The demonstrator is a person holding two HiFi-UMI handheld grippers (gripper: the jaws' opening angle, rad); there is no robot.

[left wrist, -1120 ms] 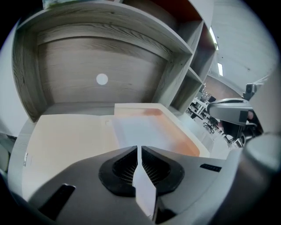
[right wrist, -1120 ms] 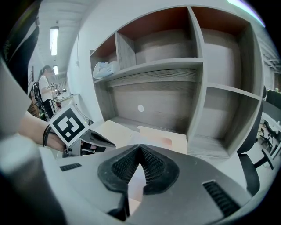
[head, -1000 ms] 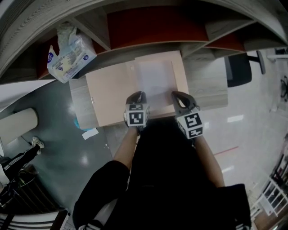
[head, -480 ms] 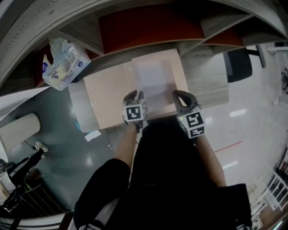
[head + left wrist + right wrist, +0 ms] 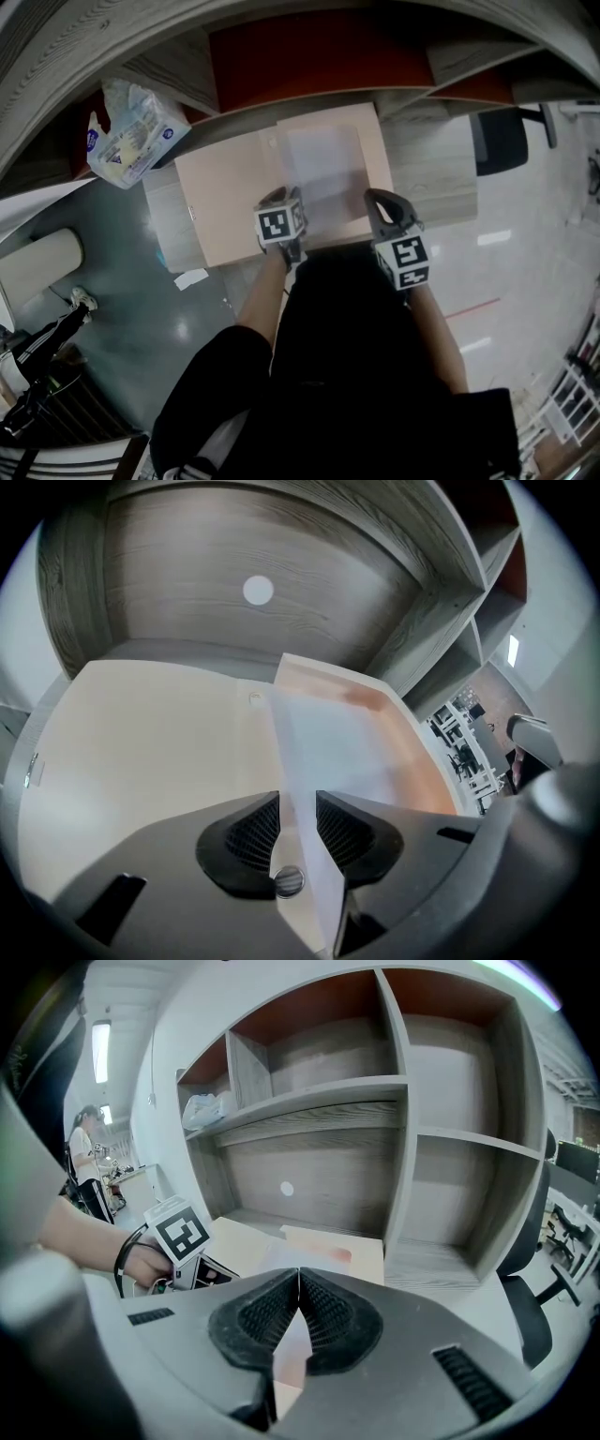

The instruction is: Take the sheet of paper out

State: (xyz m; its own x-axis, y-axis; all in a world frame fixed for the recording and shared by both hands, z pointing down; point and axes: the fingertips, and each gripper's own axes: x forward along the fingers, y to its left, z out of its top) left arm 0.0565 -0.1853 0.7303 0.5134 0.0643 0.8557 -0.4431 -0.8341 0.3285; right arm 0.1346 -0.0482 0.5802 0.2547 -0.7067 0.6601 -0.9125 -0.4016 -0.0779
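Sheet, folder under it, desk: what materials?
Sheet: thin matte white paper, likely; the folder's tone shows through it. Folder: beige card or plastic, smooth, low sheen; can't tell which. Desk: grey wood-grain, probably laminate.

The left gripper's (image 5: pixel 298 829) jaws, just opening, bear ribbed matt black pads (image 5: pixel 251 834). Between them stands a thin, smooth sheet of paper (image 5: pixel 328 752); beyond them lie a matt beige folder (image 5: pixel 141 742) and a grey wood-grain shelf (image 5: pixel 225 649).
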